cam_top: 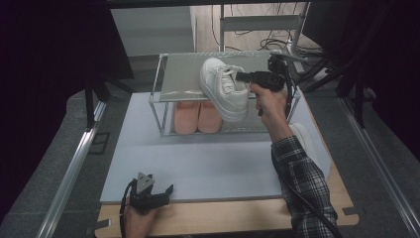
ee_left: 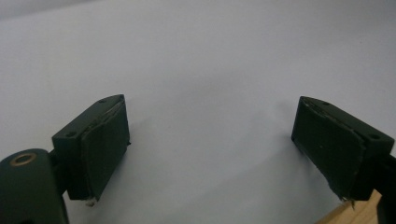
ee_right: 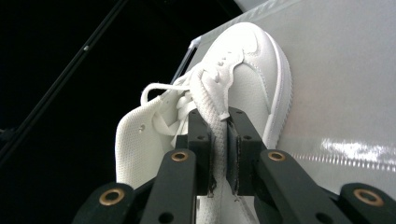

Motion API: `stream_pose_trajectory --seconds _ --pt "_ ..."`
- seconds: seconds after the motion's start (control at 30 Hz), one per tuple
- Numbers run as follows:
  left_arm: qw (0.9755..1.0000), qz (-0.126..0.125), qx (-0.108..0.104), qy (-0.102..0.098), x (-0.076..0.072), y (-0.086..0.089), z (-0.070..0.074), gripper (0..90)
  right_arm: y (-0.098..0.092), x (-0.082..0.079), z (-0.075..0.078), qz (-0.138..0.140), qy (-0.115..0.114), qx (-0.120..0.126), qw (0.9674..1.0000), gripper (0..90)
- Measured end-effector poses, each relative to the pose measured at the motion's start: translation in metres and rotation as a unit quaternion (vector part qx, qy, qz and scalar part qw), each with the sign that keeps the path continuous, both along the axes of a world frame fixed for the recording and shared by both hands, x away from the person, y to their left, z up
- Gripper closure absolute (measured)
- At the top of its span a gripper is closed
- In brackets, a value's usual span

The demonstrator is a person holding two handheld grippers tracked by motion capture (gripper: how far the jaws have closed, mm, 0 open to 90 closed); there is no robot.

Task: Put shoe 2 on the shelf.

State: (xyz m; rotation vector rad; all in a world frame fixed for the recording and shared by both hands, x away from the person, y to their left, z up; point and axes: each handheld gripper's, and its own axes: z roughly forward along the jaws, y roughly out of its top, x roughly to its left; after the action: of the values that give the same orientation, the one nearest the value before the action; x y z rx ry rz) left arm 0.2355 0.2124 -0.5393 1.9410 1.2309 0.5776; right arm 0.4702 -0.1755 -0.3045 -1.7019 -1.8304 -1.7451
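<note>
A white sneaker (cam_top: 224, 89) hangs over the top shelf of a small metal rack (cam_top: 168, 82), its toe pointing away. My right gripper (cam_top: 241, 77) is shut on the sneaker's tongue and laces; in the right gripper view the jaws pinch the white tongue (ee_right: 219, 140) with the sneaker (ee_right: 243, 70) stretching ahead above the glossy shelf top. A pair of pink slippers (cam_top: 198, 116) lies on the rack's lower level. My left gripper (cam_top: 166, 191) rests open at the table's near left edge, and nothing lies between its pads (ee_left: 100, 149) over the white mat.
The rack stands at the back of a white mat (cam_top: 198, 163) on a wooden table (cam_top: 223, 218). A second white shoe (cam_top: 303, 136) lies at the right, partly behind the plaid sleeve. Metal rails run along both sides, and cables lie beyond the rack.
</note>
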Motion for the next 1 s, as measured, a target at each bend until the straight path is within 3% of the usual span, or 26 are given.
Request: stream_pose_trajectory --seconds 0.23,0.33,0.5,0.63,0.93,1.0 --pt "1.0 0.0 0.0 0.0 0.0 0.0 0.0 11.0 0.009 0.015 -0.001 -0.021 0.0 -0.003 0.9998 80.6" --pt "1.0 0.0 -0.001 0.0 0.0 0.0 0.0 11.0 0.013 0.019 -0.001 -0.017 -0.004 -0.009 0.9998 78.4" --pt "1.0 0.0 0.0 0.0 0.0 0.0 0.0 11.0 0.013 0.019 -0.002 -0.011 -0.018 -0.01 0.9997 70.4" --pt "1.0 0.0 0.0 0.001 0.0 0.0 0.0 11.0 0.011 0.019 -0.001 0.0 -0.016 0.009 0.9998 59.5" --pt "1.0 0.0 0.0 0.001 0.0 0.0 0.0 11.0 0.001 0.012 0.005 0.013 -0.023 0.005 0.9996 52.7" --pt "1.0 0.0 0.0 0.0 0.0 0.0 0.0 11.0 -0.003 0.007 0.009 0.016 -0.032 -0.009 0.9993 51.4"
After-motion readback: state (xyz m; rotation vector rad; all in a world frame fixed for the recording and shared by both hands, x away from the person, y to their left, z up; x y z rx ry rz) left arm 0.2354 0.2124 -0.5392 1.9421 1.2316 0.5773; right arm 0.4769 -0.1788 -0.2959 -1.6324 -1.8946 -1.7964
